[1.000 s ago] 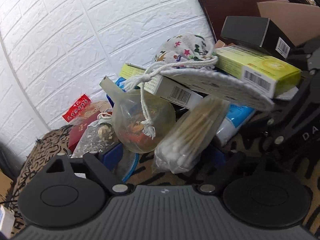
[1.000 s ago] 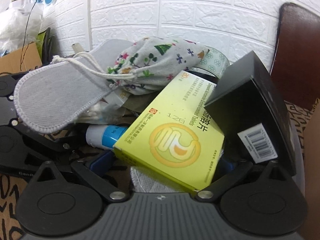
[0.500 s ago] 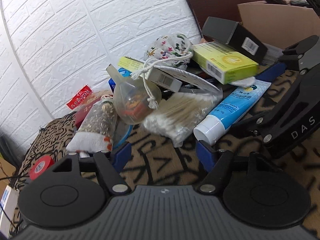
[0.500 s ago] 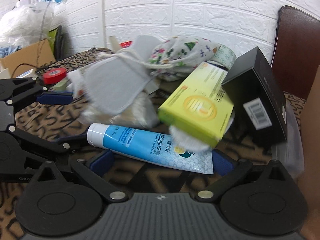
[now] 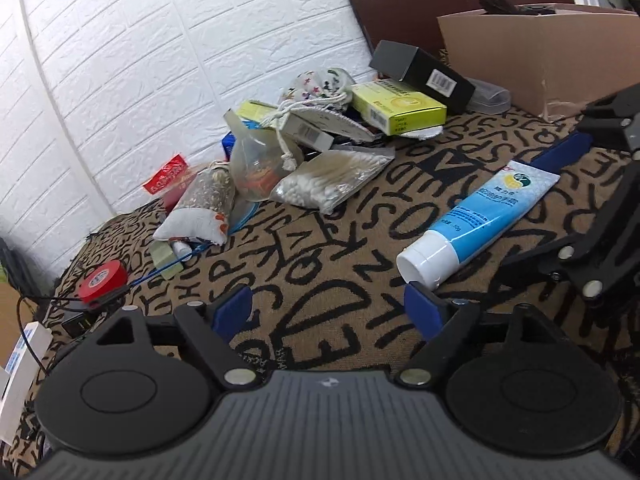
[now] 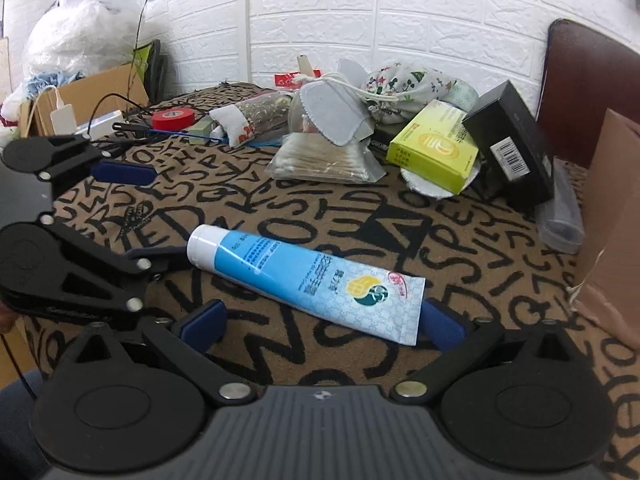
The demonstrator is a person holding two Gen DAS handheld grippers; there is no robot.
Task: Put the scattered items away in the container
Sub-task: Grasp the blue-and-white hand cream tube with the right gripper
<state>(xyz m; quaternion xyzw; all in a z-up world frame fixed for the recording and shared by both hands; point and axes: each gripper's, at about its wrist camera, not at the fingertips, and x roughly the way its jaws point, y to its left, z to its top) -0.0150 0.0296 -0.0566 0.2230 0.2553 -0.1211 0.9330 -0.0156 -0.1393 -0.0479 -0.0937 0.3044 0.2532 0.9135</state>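
Note:
A blue tube (image 5: 476, 216) (image 6: 304, 276) lies on the patterned cloth between both grippers. My left gripper (image 5: 328, 312) is open and empty; the tube's white cap is by its right finger. My right gripper (image 6: 320, 320) is open, with the tube's flat end lying over its right finger. A pile sits by the wall: a cotton-swab bag (image 5: 332, 180) (image 6: 324, 160), a yellow box (image 5: 400, 108) (image 6: 436, 148), a black box (image 5: 424, 72) (image 6: 508, 148) and a floral pouch (image 5: 320, 84) (image 6: 408, 84). A cardboard box (image 5: 540, 56) (image 6: 612, 240) stands at the right.
A red tape roll (image 5: 102, 280) (image 6: 172, 118), a grain-filled sachet (image 5: 204, 208), a clear funnel (image 5: 256, 160) and cables lie at the left. A brown chair back (image 5: 440, 8) and the white brick wall (image 5: 160, 60) stand behind. A clear case (image 6: 560, 216) lies by the cardboard box.
Both grippers have pulled back from the pile. The blue tube, earlier half under the pile, now lies alone on the open cloth between them.

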